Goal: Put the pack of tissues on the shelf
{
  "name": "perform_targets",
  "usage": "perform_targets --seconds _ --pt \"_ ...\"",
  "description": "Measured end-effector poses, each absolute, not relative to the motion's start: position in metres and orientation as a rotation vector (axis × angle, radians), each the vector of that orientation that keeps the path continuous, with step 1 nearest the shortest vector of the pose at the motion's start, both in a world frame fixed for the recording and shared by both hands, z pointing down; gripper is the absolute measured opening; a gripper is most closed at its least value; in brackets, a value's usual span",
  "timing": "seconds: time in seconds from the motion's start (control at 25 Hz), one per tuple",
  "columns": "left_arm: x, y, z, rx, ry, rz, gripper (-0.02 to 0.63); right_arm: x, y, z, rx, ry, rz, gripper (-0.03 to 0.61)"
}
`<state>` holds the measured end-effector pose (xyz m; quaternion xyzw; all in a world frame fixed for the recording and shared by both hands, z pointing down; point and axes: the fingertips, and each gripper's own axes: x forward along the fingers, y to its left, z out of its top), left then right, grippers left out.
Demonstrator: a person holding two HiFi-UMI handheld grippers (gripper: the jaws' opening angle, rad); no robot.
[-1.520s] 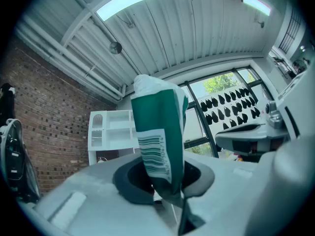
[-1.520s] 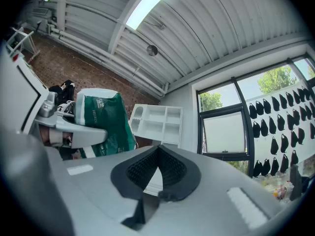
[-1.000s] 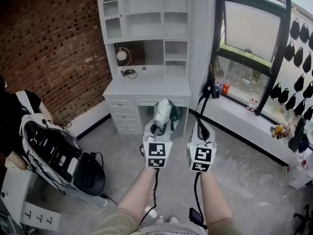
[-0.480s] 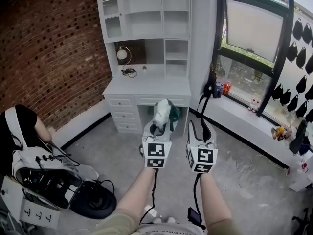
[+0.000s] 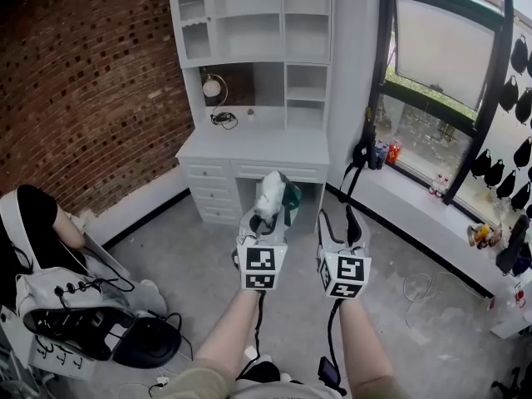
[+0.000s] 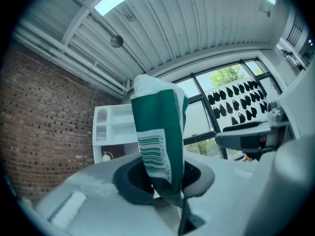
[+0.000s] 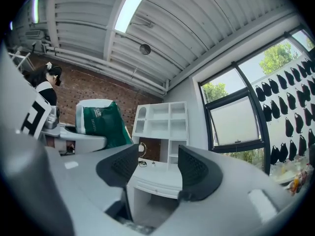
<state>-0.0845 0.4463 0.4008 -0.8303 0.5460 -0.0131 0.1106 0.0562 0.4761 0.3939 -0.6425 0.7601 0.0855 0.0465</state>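
Observation:
A green and white pack of tissues (image 5: 273, 194) stands upright in my left gripper (image 5: 264, 216), whose jaws are shut on its lower end. In the left gripper view the pack (image 6: 161, 141) shows a barcode and fills the gap between the pads. My right gripper (image 5: 344, 227) hangs beside it to the right; its jaws have just been opening and stand open with nothing between them (image 7: 158, 171). The white shelf unit (image 5: 258, 23) rises over a white desk (image 5: 253, 150) straight ahead, some way off. From the right gripper view the pack (image 7: 101, 121) appears at the left.
A brick wall (image 5: 83, 98) runs along the left. A person with a backpack (image 5: 58, 293) sits at the lower left. A window sill with bottles (image 5: 391, 152) lines the right wall. Cables lie on the concrete floor (image 5: 432, 306).
The right gripper's jaws have gone from shut to wide open. Both grippers have come slightly lower in the head view. The backpack at the left has dropped toward the floor.

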Motion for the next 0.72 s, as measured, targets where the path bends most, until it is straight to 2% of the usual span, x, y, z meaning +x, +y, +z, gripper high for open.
perform_targets --seconds 0.44,0.72 --pt "-0.086 0.354 0.411 -2.464 1.588 -0.062 0.098 0.06 0.386 0.405 -1.984 2.306 0.22 0.258" --pt "-0.09 0.271 0.386 -2.462 1.55 -0.018 0.098 0.055 0.309 0.393 -1.984 2.305 0.211 0.258"
